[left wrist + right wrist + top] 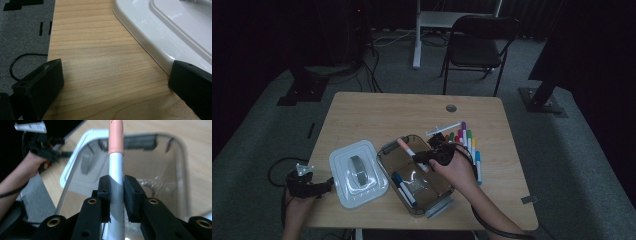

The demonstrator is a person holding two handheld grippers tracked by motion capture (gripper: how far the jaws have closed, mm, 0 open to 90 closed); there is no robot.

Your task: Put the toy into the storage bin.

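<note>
I see no writing I can read on anything here. My right gripper (424, 159) has its fingers (103, 192) clamped on a marker with a peach cap (116, 170). The marker sits over the clear plastic box (438, 192) in the middle of the counter (377, 112), and its cap points up and to the left. My right hand (457, 170) reaches in over the near right side of the box. A blue marker (403, 189) lies inside the box. More markers (469, 142) lie in a row on the counter just right of the box. The white lid (357, 172) lies flat just left of the box. My left gripper (309, 186) rests low at the near left edge of the counter, beside the lid. Its fingers (41, 85) are wide apart with nothing between them but bare wood.
</note>
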